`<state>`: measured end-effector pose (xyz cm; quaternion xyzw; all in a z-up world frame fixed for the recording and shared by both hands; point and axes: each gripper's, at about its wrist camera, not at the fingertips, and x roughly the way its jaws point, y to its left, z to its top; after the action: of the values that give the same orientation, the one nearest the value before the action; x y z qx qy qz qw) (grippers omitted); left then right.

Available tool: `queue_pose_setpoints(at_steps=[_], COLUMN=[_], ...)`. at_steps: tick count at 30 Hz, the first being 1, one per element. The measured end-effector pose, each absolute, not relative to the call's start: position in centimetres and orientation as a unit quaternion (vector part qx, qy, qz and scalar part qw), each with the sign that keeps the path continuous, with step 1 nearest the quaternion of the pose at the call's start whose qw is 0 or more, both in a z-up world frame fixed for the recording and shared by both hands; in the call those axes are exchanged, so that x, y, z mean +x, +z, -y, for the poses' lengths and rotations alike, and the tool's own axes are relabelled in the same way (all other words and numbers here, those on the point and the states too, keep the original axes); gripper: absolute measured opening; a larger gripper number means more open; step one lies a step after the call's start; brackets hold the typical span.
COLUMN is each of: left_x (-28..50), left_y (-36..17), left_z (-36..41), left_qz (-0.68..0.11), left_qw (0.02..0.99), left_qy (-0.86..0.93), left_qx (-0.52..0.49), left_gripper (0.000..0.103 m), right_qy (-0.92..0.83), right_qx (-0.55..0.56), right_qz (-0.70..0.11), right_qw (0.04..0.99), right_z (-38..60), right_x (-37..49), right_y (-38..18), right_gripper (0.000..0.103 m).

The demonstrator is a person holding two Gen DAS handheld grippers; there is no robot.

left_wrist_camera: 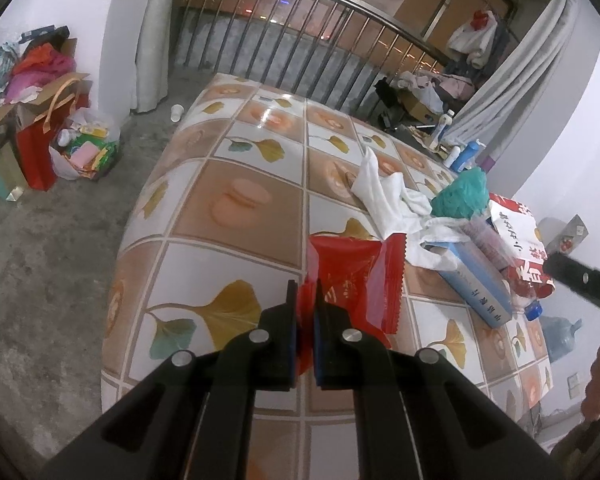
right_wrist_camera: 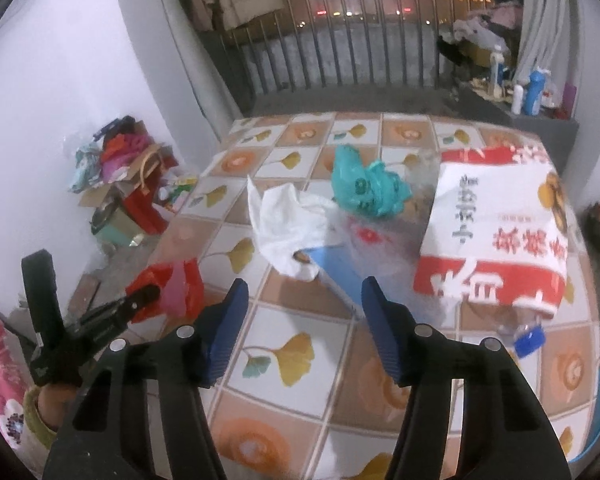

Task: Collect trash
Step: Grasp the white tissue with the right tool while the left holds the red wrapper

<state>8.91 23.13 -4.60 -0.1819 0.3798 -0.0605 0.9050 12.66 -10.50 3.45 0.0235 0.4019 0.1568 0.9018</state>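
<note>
The left gripper (left_wrist_camera: 307, 286) has its jaws pressed together on a red plastic wrapper (left_wrist_camera: 356, 276), which hangs pinched between the blue pads above the near part of the table (left_wrist_camera: 236, 208). From the right wrist view the same wrapper (right_wrist_camera: 168, 292) shows at the near left corner of the table (right_wrist_camera: 300, 360), held clear of the patterned cloth. The right gripper (right_wrist_camera: 304, 292) hovers over the near middle of the table with its jaws spread and nothing between them. Past it, toward the middle of the table, lies a light blue box (right_wrist_camera: 336, 268) with a crumpled white cloth (right_wrist_camera: 284, 220) draped over its far end. To the right of the box sits a large red and white printed bag (right_wrist_camera: 496, 232), and at its near edge a clear bottle with a blue cap (right_wrist_camera: 530, 338) lies on its side. Beyond the cloth, further across the table, rests a crumpled teal plastic bag (right_wrist_camera: 364, 188). Off the table's far left side, bags and cardboard boxes (right_wrist_camera: 124, 184) are heaped on the floor against the wall.
</note>
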Motion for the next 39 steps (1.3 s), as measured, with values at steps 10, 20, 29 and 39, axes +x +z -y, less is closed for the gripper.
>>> queue_pose_setpoints(at_steps=[10,20,29,39], left_x=[8.9,8.3,7.3,7.2], left_y=[-4.7,-4.9,-4.6,-3.9], left_z=[-22.8,-24.7,-25.4,-25.7], left_qz=[-0.379,-0.389,-0.388,-0.376], left_qw=[0.904,0.902,0.903,0.908], left_qy=[-0.07,-0.035,-0.019,-0.018], left_qx=[-0.183,-0.184,-0.184,-0.184], left_gripper=[0.006,0.006,0.006,0.006], right_qy=[0.157,0.232,0.202,0.254], right_qx=[0.005,-0.065,-0.135,-0.018], right_qz=[-0.379,-0.425,-0.454,-0.396], right_qw=[0.912,0.873,0.857,0.882], right_z=[8.8,1.0,-2.8,2.4], right_x=[16.9,20.7,24.3,21.0], right_y=[5.4,1.2,-3.3,4.2], right_gripper=[0.055,0.052,0.001,0.0])
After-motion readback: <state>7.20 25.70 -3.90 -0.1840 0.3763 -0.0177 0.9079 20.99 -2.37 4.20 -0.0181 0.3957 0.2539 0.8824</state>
